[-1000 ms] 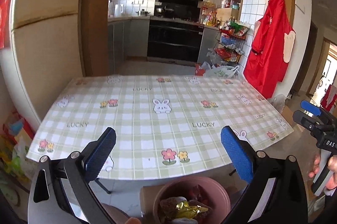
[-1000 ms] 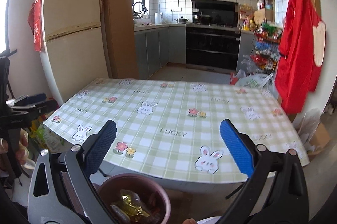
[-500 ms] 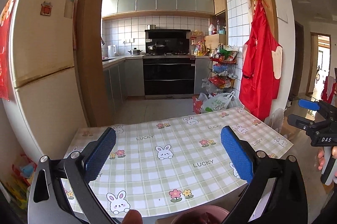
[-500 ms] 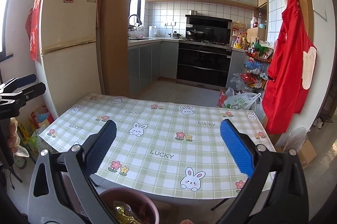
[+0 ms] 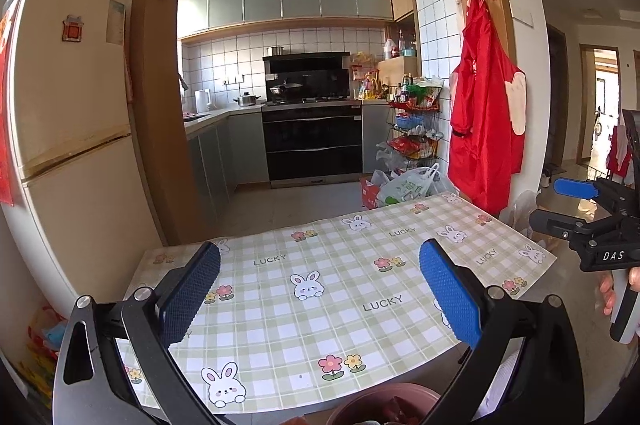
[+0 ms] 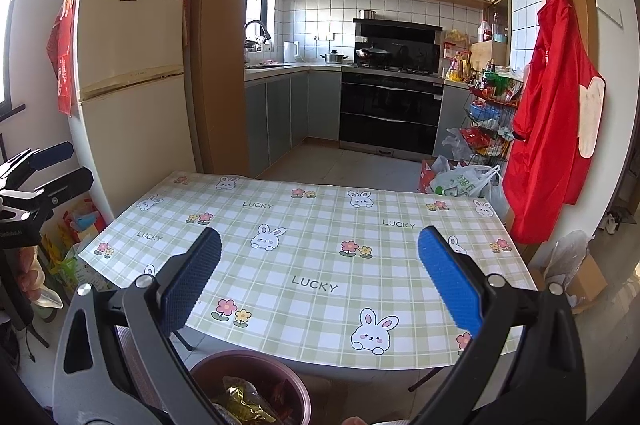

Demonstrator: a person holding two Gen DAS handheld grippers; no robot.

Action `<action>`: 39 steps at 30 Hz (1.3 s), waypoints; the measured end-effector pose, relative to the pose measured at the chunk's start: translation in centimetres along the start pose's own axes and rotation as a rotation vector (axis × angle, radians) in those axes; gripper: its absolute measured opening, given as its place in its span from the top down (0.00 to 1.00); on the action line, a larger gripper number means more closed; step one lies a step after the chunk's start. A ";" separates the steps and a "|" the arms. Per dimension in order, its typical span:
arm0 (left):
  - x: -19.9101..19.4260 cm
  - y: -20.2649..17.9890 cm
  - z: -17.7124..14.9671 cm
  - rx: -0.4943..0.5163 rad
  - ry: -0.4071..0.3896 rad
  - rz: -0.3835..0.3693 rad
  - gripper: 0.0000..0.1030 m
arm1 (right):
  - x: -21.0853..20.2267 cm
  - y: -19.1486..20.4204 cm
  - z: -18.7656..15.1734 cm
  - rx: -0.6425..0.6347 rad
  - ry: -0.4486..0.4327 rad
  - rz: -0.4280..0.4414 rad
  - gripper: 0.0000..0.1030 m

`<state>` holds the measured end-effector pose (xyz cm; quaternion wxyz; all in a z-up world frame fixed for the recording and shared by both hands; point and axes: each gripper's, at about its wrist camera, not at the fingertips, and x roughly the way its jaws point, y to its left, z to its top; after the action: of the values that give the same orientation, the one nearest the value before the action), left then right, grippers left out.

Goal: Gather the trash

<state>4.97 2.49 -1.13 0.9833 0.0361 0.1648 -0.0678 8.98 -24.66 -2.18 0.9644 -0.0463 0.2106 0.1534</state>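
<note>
Two grippers, left gripper (image 5: 320,299) and right gripper (image 6: 320,281), were held above the checked tablecloth (image 6: 312,257), jaws spread wide and holding nothing. One pink bin (image 6: 256,371) with gold-foil wrapper trash (image 6: 244,401) stood below the table's near edge, beneath the right gripper's left finger.

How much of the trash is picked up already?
It looks mostly done. The table shows no trash on its checked cloth, and wrappers already lie in the pink bin just below its near edge. Nothing is in hand: the left gripper and right gripper are both open. Nothing left to collect shows here.
</note>
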 end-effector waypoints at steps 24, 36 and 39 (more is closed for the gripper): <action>0.1 0.1 -0.2 0.002 0.013 -0.009 0.06 | -0.4 0.2 0.0 -0.009 0.000 -0.007 0.05; 0.2 0.1 -0.3 0.005 0.010 -0.013 0.06 | -0.5 0.2 0.2 -0.009 0.000 -0.011 0.05; 0.2 0.1 -0.3 0.006 0.011 -0.012 0.06 | -0.5 0.2 0.2 -0.009 0.000 -0.011 0.05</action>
<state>5.06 2.56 -1.48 0.9819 0.0384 0.1704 -0.0737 8.58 -24.54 -1.78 0.9649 -0.0520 0.2098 0.1492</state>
